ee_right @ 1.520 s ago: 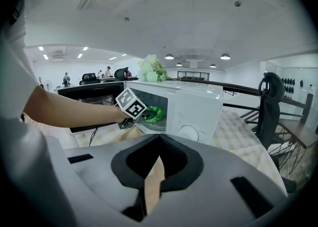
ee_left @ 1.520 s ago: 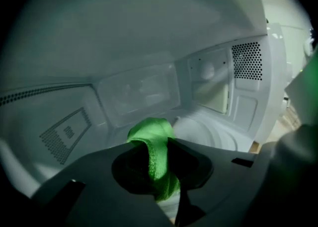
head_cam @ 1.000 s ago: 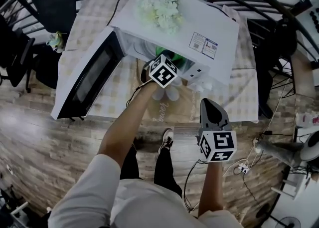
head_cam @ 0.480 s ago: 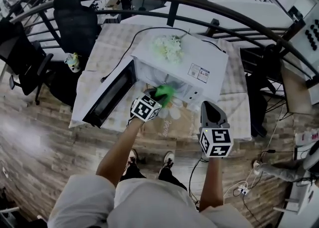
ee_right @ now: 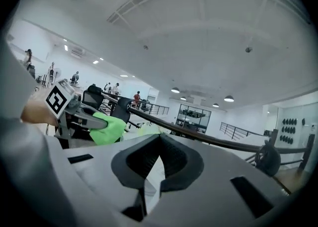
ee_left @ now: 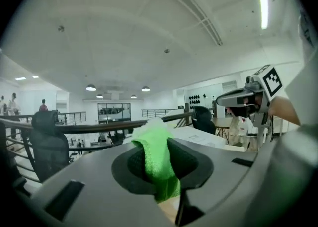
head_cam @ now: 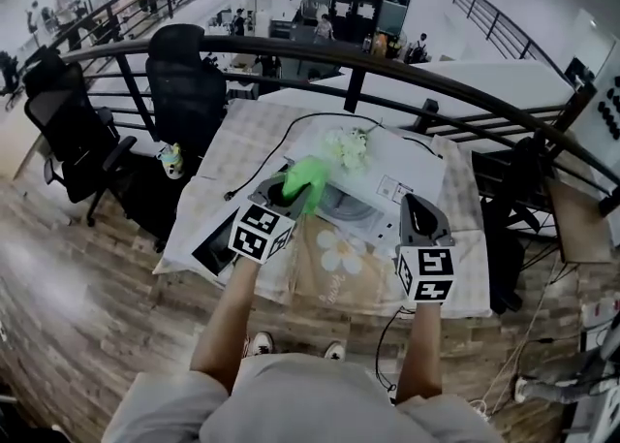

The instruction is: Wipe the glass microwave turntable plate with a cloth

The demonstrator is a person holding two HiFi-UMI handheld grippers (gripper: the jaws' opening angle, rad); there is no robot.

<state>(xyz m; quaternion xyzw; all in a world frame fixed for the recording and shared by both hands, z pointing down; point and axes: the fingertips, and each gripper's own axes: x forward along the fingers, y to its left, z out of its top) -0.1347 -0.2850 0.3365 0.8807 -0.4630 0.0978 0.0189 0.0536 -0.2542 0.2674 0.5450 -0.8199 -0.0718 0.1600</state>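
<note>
My left gripper is shut on a bright green cloth and held up in front of the white microwave. In the left gripper view the cloth hangs pinched between the jaws, which point out over the hall. My right gripper is shut with nothing in it, raised at the microwave's right front. The right gripper view looks across at the left gripper's cloth. The microwave door hangs open at the left. I cannot make out the glass turntable plate in any view.
White artificial flowers lie on top of the microwave. A checked cloth covers the table, and a black cable runs across it. A black railing stands behind the table, and office chairs are at the left.
The left gripper has pulled back out of the microwave opening with the cloth and lifted. The right gripper has risen too. The head view has tilted up toward the hall.
</note>
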